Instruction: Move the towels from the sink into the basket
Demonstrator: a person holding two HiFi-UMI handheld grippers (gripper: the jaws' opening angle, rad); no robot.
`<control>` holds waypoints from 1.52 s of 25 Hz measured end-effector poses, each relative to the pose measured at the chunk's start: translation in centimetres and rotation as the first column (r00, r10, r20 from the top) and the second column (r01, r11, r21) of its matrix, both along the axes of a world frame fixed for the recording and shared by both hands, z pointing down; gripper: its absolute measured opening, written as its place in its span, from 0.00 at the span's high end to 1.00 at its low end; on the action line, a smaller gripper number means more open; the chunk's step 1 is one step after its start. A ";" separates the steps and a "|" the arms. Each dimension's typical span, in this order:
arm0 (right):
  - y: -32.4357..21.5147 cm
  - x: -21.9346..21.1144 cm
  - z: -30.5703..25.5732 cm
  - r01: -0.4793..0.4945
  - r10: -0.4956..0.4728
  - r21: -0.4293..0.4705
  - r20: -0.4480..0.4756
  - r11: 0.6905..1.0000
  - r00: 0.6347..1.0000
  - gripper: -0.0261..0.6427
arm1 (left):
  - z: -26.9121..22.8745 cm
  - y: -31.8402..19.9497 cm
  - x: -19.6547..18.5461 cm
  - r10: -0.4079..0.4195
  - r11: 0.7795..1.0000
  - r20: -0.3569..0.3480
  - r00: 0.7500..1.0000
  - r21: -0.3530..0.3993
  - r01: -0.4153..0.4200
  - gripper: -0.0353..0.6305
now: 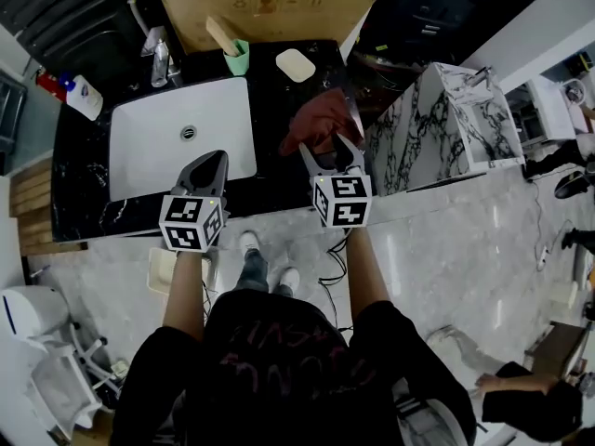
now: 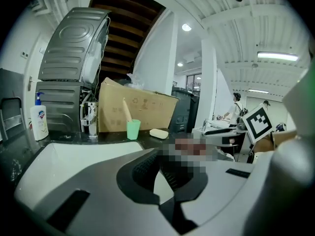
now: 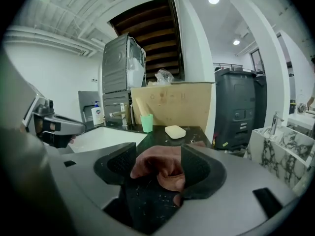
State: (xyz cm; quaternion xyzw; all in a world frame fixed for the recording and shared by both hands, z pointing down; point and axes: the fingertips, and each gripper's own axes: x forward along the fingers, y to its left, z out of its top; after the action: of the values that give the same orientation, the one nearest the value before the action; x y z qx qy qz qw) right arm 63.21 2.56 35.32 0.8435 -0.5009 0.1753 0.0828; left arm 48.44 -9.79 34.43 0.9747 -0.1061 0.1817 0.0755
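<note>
While left tongs [image 1: 217, 157] sit together, right tongs [image 1: 323, 144] gape around crumpled rust-brown towel [image 1: 311, 117] on speckled black counter [image 1: 271, 91].

One towel [image 1: 321, 119], one sink [image 1: 139, 161], one green cup [image 1: 238, 59], one soap bar [image 1: 296, 65], one cardboard box [image 1: 270, 9].

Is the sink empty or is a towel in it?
Empty: the sink shows only its drain. The brown towel lies bunched on the counter beside it, between the open right claw's jaws.
</note>
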 end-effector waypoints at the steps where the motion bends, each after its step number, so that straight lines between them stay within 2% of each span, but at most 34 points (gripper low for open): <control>1: -0.6 0.1 0.6 0.012 -0.012 -0.014 0.016 1.000 1.000 0.50 | 0.3 -0.2 0.0 -0.003 1.000 0.005 1.000 -0.002 0.003 0.92; 3: -1.5 0.5 1.7 0.020 -0.018 -0.038 0.038 0.999 0.999 0.47 | 0.7 -0.7 -0.2 -0.010 1.000 0.013 1.000 -0.005 0.010 0.92; 11: -3.5 2.1 5.4 -0.005 0.019 -0.128 0.116 0.992 0.993 0.47 | 1.9 -3.2 -0.9 -0.049 0.999 0.039 0.998 -0.013 0.050 0.92; 14: -3.6 2.4 6.1 -0.019 0.039 -0.150 0.126 0.988 0.991 0.52 | 2.2 -3.7 -0.9 -0.054 0.998 0.044 0.998 -0.018 0.055 0.92; 19: -3.4 2.8 6.5 -0.057 0.077 -0.167 0.120 0.984 0.990 0.70 | 2.8 -3.8 -0.8 -0.054 0.998 0.051 0.997 -0.027 0.056 0.92; 24: -3.0 2.8 5.7 -0.072 0.087 -0.143 0.099 0.987 0.991 0.84 | 2.8 -3.3 -0.8 -0.048 0.998 0.051 0.998 -0.029 0.050 0.92; 38: -0.7 0.7 -0.1 -0.040 0.040 -0.014 0.029 0.999 0.999 0.86 | -0.8 -1.3 -1.3 -0.050 0.999 -0.020 0.999 0.001 0.050 0.92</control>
State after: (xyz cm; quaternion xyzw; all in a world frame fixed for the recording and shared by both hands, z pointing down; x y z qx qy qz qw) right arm 63.86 1.83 35.21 0.8501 -0.4839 0.1928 0.0774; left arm 47.18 -11.13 33.65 0.9736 -0.1301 0.1696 0.0803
